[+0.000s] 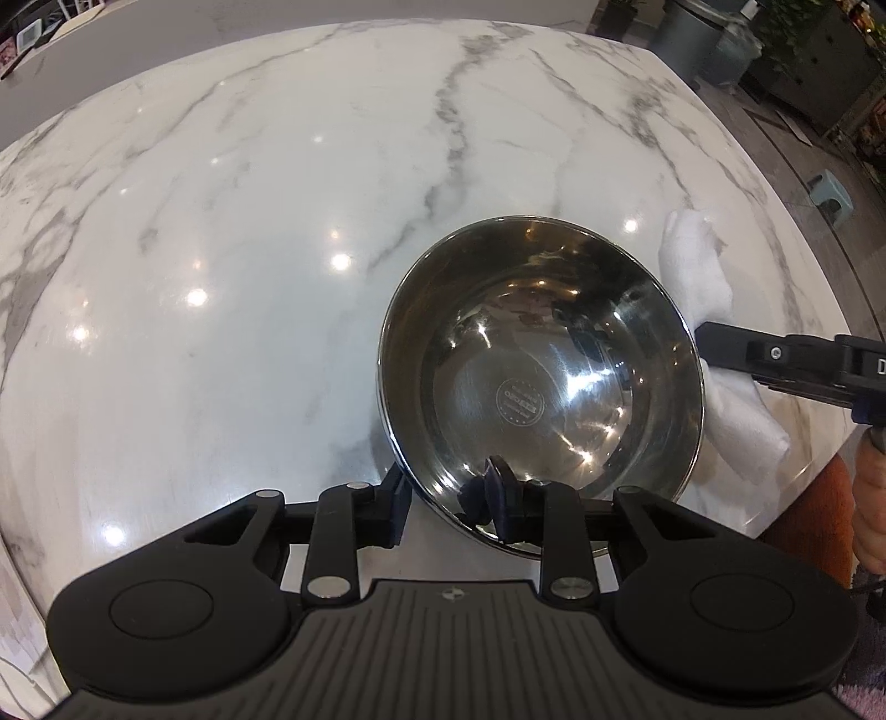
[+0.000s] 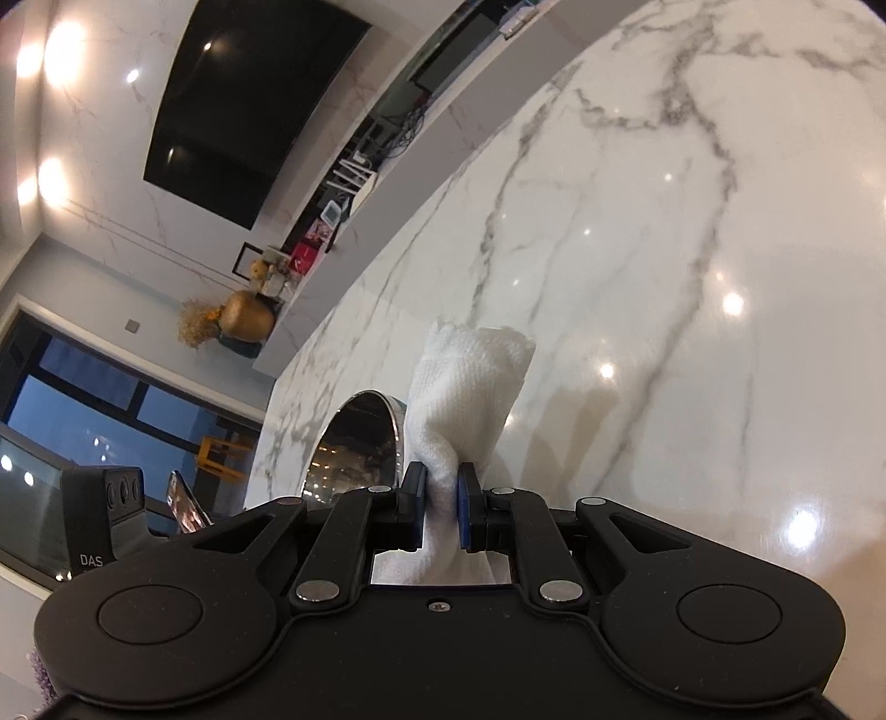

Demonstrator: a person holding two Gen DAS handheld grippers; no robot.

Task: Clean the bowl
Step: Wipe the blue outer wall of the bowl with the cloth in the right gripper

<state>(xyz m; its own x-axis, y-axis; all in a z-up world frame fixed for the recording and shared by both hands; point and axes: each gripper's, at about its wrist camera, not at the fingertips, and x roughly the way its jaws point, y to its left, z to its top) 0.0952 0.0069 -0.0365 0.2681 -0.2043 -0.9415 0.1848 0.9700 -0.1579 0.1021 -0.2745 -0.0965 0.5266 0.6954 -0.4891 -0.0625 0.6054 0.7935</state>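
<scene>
A shiny steel bowl stands tilted on the white marble table, its hollow facing the left wrist camera. My left gripper is shut on the bowl's near rim, one finger outside the wall and the other inside. At the bowl's right edge, my right gripper is shut on a white cloth. In the right wrist view the cloth stands bunched between the right gripper's pads, just right of the bowl's rim.
The table's right edge runs close behind the cloth. Beyond it are a grey bin and a small stool on the floor. A person's hand holds the right gripper's handle. Bare marble stretches left and far.
</scene>
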